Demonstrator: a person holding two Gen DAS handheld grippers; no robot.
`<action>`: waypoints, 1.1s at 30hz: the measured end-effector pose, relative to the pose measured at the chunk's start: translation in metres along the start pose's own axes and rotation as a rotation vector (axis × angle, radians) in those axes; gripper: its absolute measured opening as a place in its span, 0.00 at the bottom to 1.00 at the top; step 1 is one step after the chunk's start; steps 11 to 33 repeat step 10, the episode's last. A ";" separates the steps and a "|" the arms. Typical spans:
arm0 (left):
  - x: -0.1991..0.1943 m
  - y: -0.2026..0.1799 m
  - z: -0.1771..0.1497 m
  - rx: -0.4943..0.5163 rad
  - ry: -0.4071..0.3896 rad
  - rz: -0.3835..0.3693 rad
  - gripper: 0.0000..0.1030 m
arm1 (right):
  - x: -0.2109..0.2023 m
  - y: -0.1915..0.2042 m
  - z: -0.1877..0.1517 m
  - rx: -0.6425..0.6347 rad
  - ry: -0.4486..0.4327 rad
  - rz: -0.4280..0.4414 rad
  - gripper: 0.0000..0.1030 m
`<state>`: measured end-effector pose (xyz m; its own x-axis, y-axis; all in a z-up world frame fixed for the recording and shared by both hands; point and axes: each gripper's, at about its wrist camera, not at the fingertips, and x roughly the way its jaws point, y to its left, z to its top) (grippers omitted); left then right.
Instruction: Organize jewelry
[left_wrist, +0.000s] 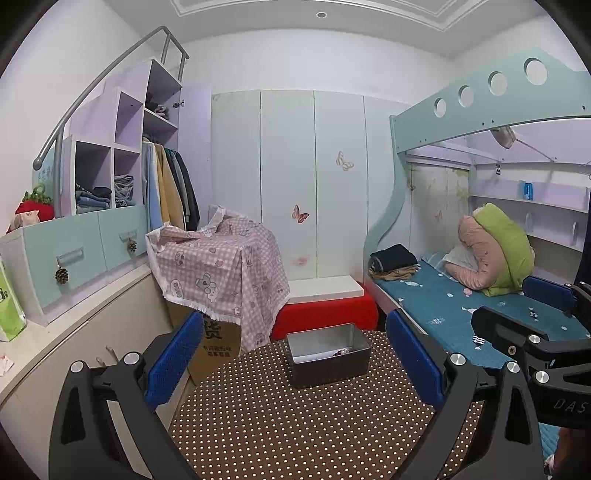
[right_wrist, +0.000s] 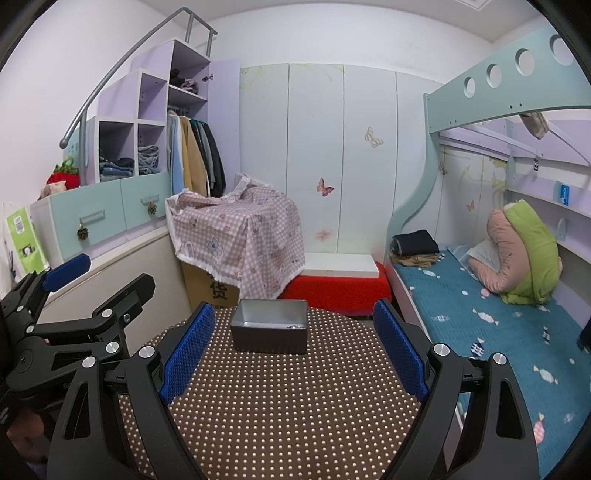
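Note:
A grey metal box (left_wrist: 328, 356) stands at the far end of a brown dotted table (left_wrist: 295, 424). Pearly jewelry (left_wrist: 343, 352) lies in its right inner corner. In the right wrist view the box (right_wrist: 271, 326) shows a few small pieces (right_wrist: 293, 326) inside. My left gripper (left_wrist: 295, 362) is open and empty, held above the table short of the box. My right gripper (right_wrist: 295, 350) is open and empty, also short of the box. Each gripper shows in the other's view: the right one (left_wrist: 524, 306) and the left one (right_wrist: 96, 273).
A bunk bed with a blue cover (left_wrist: 480, 306) runs along the right. A cardboard box under a pink checked cloth (left_wrist: 221, 266) and a red stool (left_wrist: 325, 310) stand beyond the table. A counter with drawers (left_wrist: 74, 254) lines the left wall.

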<state>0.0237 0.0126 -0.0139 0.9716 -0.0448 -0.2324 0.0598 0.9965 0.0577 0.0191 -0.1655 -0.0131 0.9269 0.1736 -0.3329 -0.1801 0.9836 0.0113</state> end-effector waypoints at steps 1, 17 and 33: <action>0.000 0.001 0.000 0.001 -0.001 0.001 0.93 | 0.000 -0.001 0.000 0.000 -0.001 0.000 0.82; -0.001 0.003 0.003 0.001 0.006 -0.002 0.93 | 0.001 -0.003 -0.002 0.000 0.002 -0.003 0.82; -0.001 0.003 0.003 0.001 0.006 -0.002 0.93 | 0.001 -0.003 -0.002 0.000 0.002 -0.003 0.82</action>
